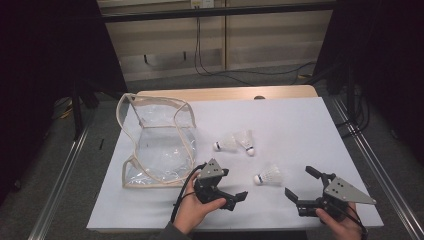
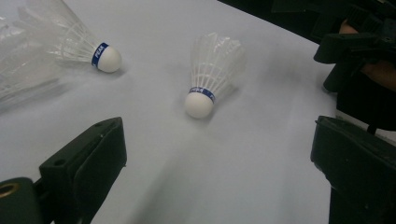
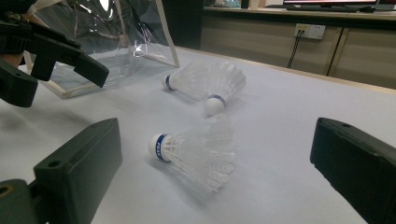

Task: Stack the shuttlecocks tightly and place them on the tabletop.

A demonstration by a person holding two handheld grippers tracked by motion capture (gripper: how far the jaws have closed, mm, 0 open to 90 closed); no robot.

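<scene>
**Nothing bagged yet: three shuttlecocks still on the table**

So far, as we read it, the work is gathering shuttlecocks into the clear bag [image 1: 155, 145], and none of it is done. The bag stands open at the left of the white table [image 1: 300, 130], and we can make out nothing inside it through its plastic walls.

We count three shuttlecocks, all lying on their sides on the table. The nearest shuttlecock [image 1: 267, 176] lies alone, between our two grippers and a little beyond them; in the right gripper view it sits [image 3: 196, 151] between the jaws' line of sight, cork pointing left. The other two, the paired shuttlecocks [image 1: 235, 142], lie touching or nearly so, farther back and just right of the bag.

We count two grippers, one in each hand. Our left gripper [image 1: 235, 200] rests near the bag's front corner with its jaws spread apart and nothing between them. Our right gripper [image 1: 302, 187] sits at the table's near right, jaws wide as well, also empty and aimed toward the lone shuttlecock.

What remains, in our judgement, is everything: picking up each of the three and dropping it into the bag, one bag for all.
</scene>
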